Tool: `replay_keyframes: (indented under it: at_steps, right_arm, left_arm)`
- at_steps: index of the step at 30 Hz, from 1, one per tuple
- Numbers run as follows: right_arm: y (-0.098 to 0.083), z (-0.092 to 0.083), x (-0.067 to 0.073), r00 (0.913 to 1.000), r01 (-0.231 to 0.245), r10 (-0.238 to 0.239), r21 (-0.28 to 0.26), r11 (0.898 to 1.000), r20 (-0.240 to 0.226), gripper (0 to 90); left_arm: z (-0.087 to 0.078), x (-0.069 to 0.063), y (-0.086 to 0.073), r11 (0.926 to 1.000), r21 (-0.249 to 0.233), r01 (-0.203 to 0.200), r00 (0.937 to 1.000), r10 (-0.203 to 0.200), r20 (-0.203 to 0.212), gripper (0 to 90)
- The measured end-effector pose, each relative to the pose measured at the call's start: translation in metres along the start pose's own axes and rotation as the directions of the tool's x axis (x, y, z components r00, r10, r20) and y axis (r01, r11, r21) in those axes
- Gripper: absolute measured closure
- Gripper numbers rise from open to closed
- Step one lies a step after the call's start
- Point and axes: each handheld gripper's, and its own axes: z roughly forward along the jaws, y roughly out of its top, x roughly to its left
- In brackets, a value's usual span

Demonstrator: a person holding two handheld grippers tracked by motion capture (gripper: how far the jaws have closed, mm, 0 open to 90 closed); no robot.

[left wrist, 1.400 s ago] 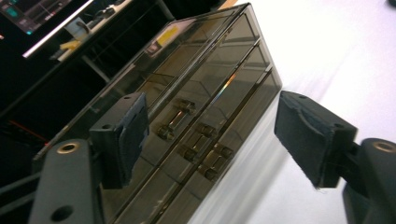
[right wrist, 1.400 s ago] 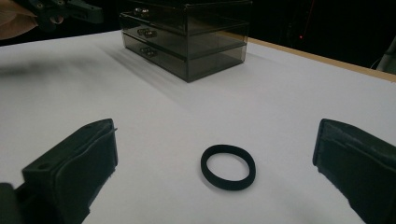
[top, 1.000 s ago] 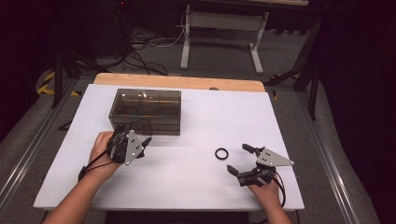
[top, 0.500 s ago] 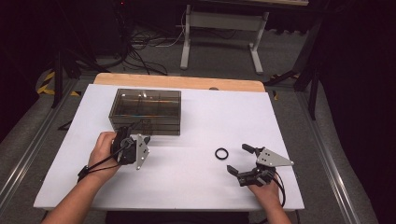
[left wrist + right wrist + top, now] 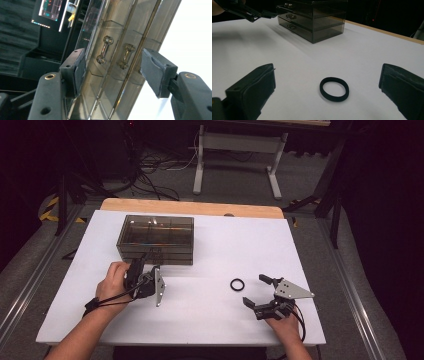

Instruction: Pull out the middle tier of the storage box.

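Note:
A smoky see-through drawer box stands at the back left of the white table. My left gripper is rolled on its side just in front of the box. Its jaws have just been closing and are still open. They frame two small drawer handles that lie past the pads, with nothing pressed. A black ring lies flat near the front right. My right gripper rests just behind it, open, with the ring lying ahead between the fingers.
A wooden strip runs along the table's far edge. Beyond it on the floor are cables and a white metal stand. Metal rails flank the table. The white surface between the two hands is bare.
My left gripper has shifted a little right and toward the box front, rolling so its grey plate now stands on edge. The right gripper and the ring have kept still.

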Motion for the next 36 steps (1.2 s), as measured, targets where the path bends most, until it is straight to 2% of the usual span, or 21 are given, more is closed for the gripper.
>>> replay_keyframes:
  at_steps: [4, 5, 6, 8, 13, 15, 16, 20, 22, 25, 28, 29, 30, 31, 33, 34, 35, 36]
  right_arm:
    - [0.0, 0.0, 0.0, 1.0, 0.001, -0.001, 0.001, 1.0, 0.0, 1.2]
    - [0.0, 0.0, 0.0, 1.0, 0.001, -0.001, 0.001, 1.0, -0.001, 1.2]
    - [0.0, 0.0, 0.0, 1.0, 0.001, -0.001, 0.001, 1.0, -0.001, 1.2]
    - [0.0, 0.0, 0.0, 1.0, 0.002, -0.002, 0.0, 1.0, -0.001, 1.2]
    - [0.0, 0.0, 0.0, 1.0, 0.002, -0.002, 0.0, 1.0, -0.002, 1.2]
    - [0.0, 0.0, 0.0, 1.0, 0.001, -0.001, 0.0, 1.0, -0.003, 1.2]
    - [0.0, 0.0, 0.0, 1.0, 0.001, -0.002, -0.001, 1.0, -0.003, 1.2]
    - [0.0, 0.0, 0.0, 1.0, 0.002, -0.002, -0.001, 1.0, -0.003, 1.2]
    - [0.0, 0.0, 0.0, 1.0, 0.0, 0.0, -0.001, 1.0, -0.002, 1.2]
    - [0.0, -0.001, 0.0, 1.0, 0.0, 0.0, -0.001, 1.0, -0.002, 1.2]
    - [0.0, 0.0, 0.0, 1.0, -0.001, 0.001, -0.003, 1.0, -0.005, 1.2]
    - [0.0, 0.0, 0.0, 1.0, -0.001, 0.001, -0.004, 1.0, -0.005, 1.2]
    - [0.0, 0.0, 0.0, 1.0, -0.001, 0.001, -0.004, 1.0, -0.005, 1.3]
    - [0.0, 0.0, 0.0, 1.0, -0.001, 0.001, -0.003, 1.0, -0.005, 1.2]
    - [0.0, 0.0, 0.0, 1.0, -0.001, 0.001, -0.001, 1.0, -0.003, 1.3]
    - [0.0, 0.0, 0.0, 1.0, -0.001, 0.001, -0.001, 1.0, -0.003, 1.3]
    - [0.0, 0.0, 0.0, 1.0, -0.002, 0.002, 0.0, 1.0, -0.004, 1.3]
    - [0.0, 0.0, 0.0, 1.0, -0.002, 0.002, 0.0, 1.0, -0.003, 1.4]
  left_arm:
    - [0.002, -0.004, 0.001, 0.9997, 0.022, -0.013, 0.9998, 0.014, -0.017, 40.2]
    - [0.003, -0.006, 0.001, 0.9988, 0.037, -0.033, 0.9989, 0.034, -0.033, 40.7]
    - [0.003, -0.006, 0.001, 0.9988, 0.037, -0.033, 0.9989, 0.034, -0.033, 41.1]
    - [0.004, -0.009, 0.002, 0.997, 0.046, -0.062, 0.9972, 0.064, -0.04, 41.7]
    - [0.008, -0.014, 0.004, 0.9924, 0.065, -0.104, 0.9927, 0.108, -0.055, 45.8]
    - [0.009, -0.016, 0.004, 0.9919, 0.07, -0.106, 0.992, 0.11, -0.061, 47.8]
    - [0.01, -0.017, 0.005, 0.9893, 0.079, -0.123, 0.989, 0.129, -0.074, 48.4]
    - [0.012, -0.021, 0.004, 0.9876, 0.083, -0.133, 0.9865, 0.14, -0.085, 49.5]
    - [0.013, -0.023, 0.004, 0.9824, 0.092, -0.163, 0.9805, 0.172, -0.096, 50.1]
    - [0.015, -0.025, 0.004, 0.9799, 0.1, -0.173, 0.9783, 0.183, -0.098, 51.5]
    - [0.018, -0.028, 0.004, 0.9739, 0.113, -0.197, 0.9712, 0.209, -0.114, 52.7]
    - [0.019, -0.029, 0.003, 0.9735, 0.117, -0.196, 0.9718, 0.209, -0.109, 53.0]
    - [0.019, -0.029, 0.004, 0.9706, 0.123, -0.206, 0.9676, 0.221, -0.122, 53.5]
    - [0.02, -0.029, 0.003, 0.97, 0.122, -0.21, 0.9658, 0.225, -0.128, 53.8]
    - [0.021, -0.03, 0.003, 0.9712, 0.121, -0.205, 0.9667, 0.221, -0.13, 54.6]
    - [0.021, -0.031, 0.004, 0.9693, 0.125, -0.212, 0.9634, 0.229, -0.139, 56.0]
    - [0.022, -0.032, 0.004, 0.9693, 0.134, -0.206, 0.9645, 0.224, -0.139, 58.0]
    - [0.023, -0.032, 0.004, 0.9687, 0.125, -0.214, 0.9606, 0.232, -0.153, 58.4]
